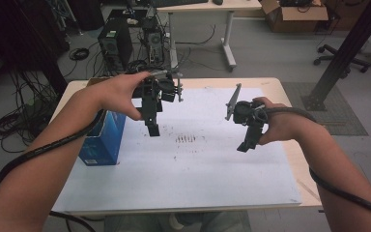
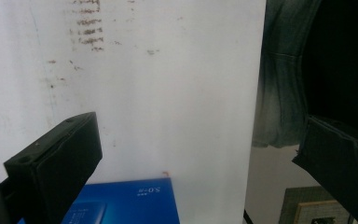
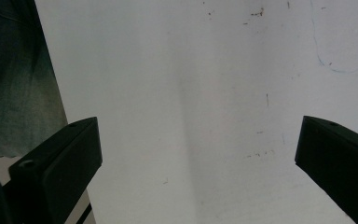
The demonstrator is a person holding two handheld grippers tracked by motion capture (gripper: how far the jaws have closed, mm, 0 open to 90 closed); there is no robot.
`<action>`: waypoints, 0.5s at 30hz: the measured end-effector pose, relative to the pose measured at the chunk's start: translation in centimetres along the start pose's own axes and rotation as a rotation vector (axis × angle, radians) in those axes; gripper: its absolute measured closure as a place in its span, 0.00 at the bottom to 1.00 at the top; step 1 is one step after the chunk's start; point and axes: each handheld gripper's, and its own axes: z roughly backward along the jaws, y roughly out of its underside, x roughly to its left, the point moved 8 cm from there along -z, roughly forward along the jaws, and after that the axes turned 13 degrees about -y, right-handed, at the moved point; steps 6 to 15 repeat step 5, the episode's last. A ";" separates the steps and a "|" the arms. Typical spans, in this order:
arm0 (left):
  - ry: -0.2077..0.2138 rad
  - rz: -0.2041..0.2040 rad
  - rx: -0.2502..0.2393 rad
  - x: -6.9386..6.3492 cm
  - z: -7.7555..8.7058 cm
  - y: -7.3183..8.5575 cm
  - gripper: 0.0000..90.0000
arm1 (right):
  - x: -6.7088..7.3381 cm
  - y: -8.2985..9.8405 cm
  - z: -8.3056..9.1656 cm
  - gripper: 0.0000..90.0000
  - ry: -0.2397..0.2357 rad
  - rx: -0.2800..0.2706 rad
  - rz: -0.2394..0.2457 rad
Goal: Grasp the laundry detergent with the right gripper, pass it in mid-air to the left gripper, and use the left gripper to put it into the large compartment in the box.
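Cardboard, by the look of it: the blue box (image 1: 102,137) at the left edge of the worktop (image 1: 270,84) is the nearest thing to either tool, and I would judge it light, stiff along its edges, a little slick on its printed faces and liable to dent if squeezed hard across a broad side. It stands on the white sheet (image 1: 198,164), just below and beside the left hand. The best hold, I think, is across its narrow width near the top edge, where the corners give support. The left tool (image 1: 153,126) hangs above the sheet pointing downward, jaws spread wide with nothing between them; in the left gripper view the box (image 2: 126,205) lies low between them. The right tool (image 1: 245,145) is well apart from the box, tilted down toward the sheet, likewise spread and empty.
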 end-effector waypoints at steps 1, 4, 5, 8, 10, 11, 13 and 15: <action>-0.002 0.003 -0.001 0.0 0.0 0.0 0.00 | 0.0 -0.1 0.0 0.00 0.001 -0.001 0.004; -0.002 0.029 -0.036 0.2 0.3 0.0 0.00 | 0.0 -0.4 0.2 0.00 0.001 -0.007 0.010; -0.003 0.041 -0.046 0.2 0.3 0.0 0.00 | 0.0 -0.5 0.3 0.00 0.003 -0.012 0.019; -0.003 0.041 -0.046 0.2 0.3 0.0 0.00 | 0.0 -0.5 0.3 0.00 0.003 -0.012 0.019; -0.003 0.041 -0.046 0.2 0.3 0.0 0.00 | 0.0 -0.5 0.3 0.00 0.003 -0.012 0.019; -0.003 0.041 -0.046 0.2 0.3 0.0 0.00 | 0.0 -0.5 0.3 0.00 0.003 -0.012 0.019; -0.003 0.041 -0.046 0.2 0.3 0.0 0.00 | 0.0 -0.5 0.3 0.00 0.003 -0.012 0.019; -0.003 0.041 -0.046 0.2 0.3 0.0 0.00 | 0.0 -0.5 0.3 0.00 0.003 -0.012 0.019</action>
